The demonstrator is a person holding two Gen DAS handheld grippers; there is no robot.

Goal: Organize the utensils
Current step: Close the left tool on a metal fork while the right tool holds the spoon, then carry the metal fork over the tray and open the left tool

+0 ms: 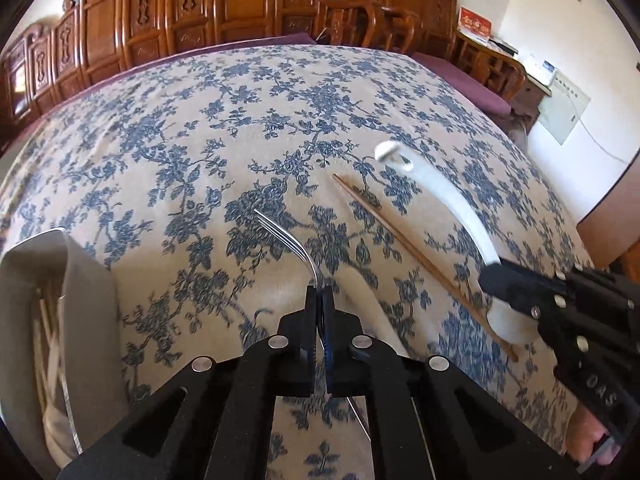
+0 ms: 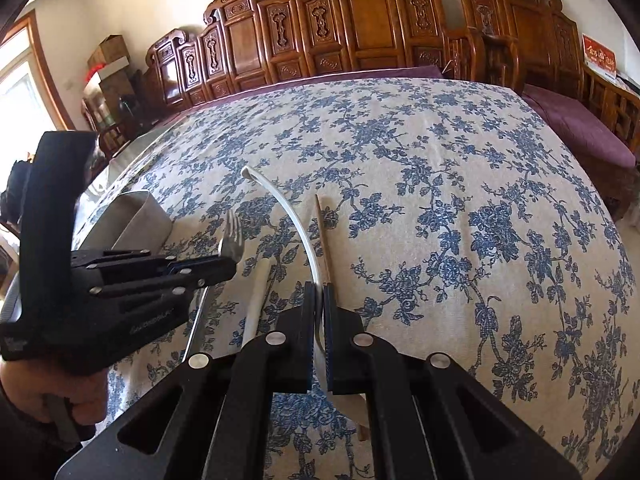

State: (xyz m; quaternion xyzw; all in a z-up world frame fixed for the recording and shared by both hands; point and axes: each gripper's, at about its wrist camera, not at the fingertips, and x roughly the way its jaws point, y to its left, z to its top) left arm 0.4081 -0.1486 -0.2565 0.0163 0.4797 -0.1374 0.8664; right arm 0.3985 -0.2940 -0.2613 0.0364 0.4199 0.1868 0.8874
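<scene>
— Over the blue-flowered tablecloth [image 2: 440,184], where were we?
— My left gripper [image 1: 320,300] was clenched on the silver metal fork [image 1: 286,240], my right gripper [image 2: 319,300] on the curved white ceramic spoon [image 2: 292,216], both raised.
— And left?
— Neither was in the grey holder [image 1: 92,296]; one brown wooden chopstick [image 1: 404,240] lay on the cloth, so about midway, I judged

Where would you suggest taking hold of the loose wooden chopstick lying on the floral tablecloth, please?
Grip the thin brown wooden chopstick near its middle, from above, claw fingers straddling its width. It lies flat on the blue floral tablecloth, so only a top-down pinch gets fingers on both sides. The white spoon beside it crowds the near end.
</scene>
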